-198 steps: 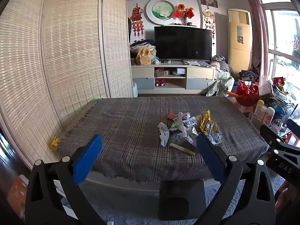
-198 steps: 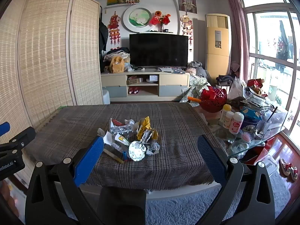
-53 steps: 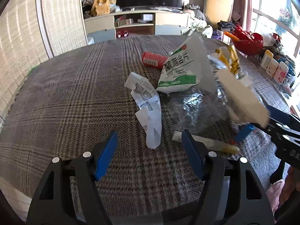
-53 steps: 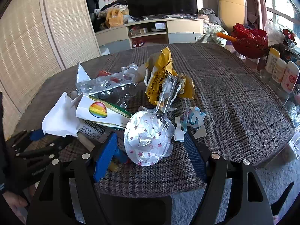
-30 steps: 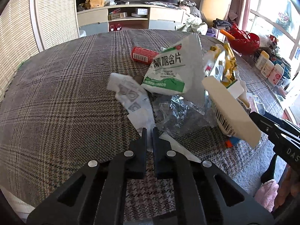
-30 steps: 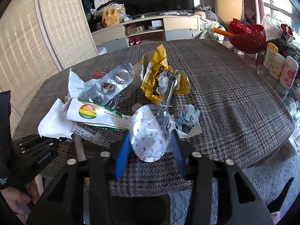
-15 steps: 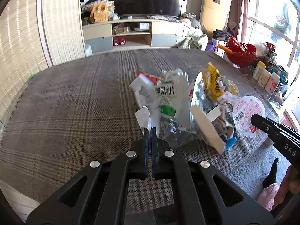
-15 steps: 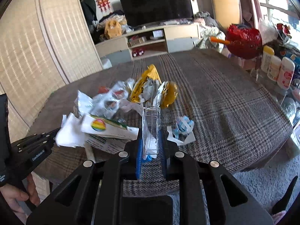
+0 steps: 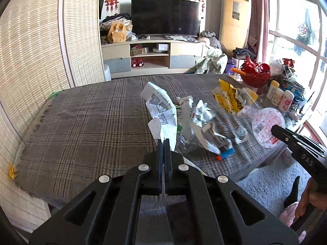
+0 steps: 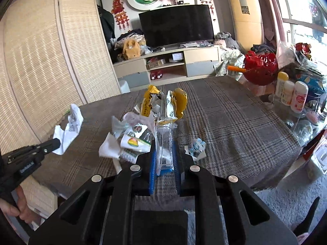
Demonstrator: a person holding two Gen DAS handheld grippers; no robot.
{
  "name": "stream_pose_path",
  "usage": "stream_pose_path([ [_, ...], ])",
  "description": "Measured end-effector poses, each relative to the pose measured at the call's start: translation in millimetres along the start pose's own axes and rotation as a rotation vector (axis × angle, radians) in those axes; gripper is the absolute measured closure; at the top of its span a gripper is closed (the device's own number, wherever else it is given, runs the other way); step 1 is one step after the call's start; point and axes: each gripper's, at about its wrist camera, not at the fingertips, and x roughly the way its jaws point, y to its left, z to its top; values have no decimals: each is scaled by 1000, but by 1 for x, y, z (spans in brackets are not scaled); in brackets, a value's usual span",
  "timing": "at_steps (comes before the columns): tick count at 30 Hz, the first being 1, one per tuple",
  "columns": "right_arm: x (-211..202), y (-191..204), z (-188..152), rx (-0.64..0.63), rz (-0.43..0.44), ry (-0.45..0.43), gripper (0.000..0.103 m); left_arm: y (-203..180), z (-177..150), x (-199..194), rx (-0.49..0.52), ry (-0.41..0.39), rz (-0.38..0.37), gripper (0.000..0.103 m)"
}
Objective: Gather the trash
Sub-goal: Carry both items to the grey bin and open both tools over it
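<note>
My left gripper (image 9: 163, 143) is shut on a crumpled white printed paper (image 9: 162, 110) and holds it up above the table; the paper also shows in the right wrist view (image 10: 68, 129). My right gripper (image 10: 164, 143) is shut on a clear plastic cup (image 10: 163, 140) with a round pink-printed lid (image 9: 267, 129), held on edge above the table. A heap of trash lies on the plaid tablecloth (image 9: 92, 126): a yellow wrapper (image 9: 231, 100), foil and plastic scraps (image 9: 202, 116), a white packet with a rainbow logo (image 10: 132, 141), a blue paper scrap (image 10: 197, 146).
A red basket (image 10: 259, 66) and several white bottles (image 10: 294, 94) stand on a glass side table at the right. A TV cabinet (image 9: 151, 57) is behind the table, a woven screen (image 9: 30, 51) at the left. Grey carpet lies below the near edge.
Both grippers closed on their items about a second ago and have since lifted them and pulled back from the heap. The paper now hangs clear of the table.
</note>
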Motion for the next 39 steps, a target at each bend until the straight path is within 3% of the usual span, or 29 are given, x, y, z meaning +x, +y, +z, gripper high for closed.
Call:
stream_pose_path([
  [3,11,-5,-7,1,-1,23,87,-6,-11,-14,0,3,0,103],
  [9,47,-11,-42,10,-25,171,87,-17,-33,-33,2,27,-1,103],
  [16,27,-17,-72,8,-28,198,87,-28,-66,-44,-15,60,-25,103],
  [28,-4,-8,-130,-50,0,258,87,-54,-138,-15,-50,185,-105,103],
  [39,37,-11,-183,36,66,472,87,-65,-206,36,-72,375,-167,103],
])
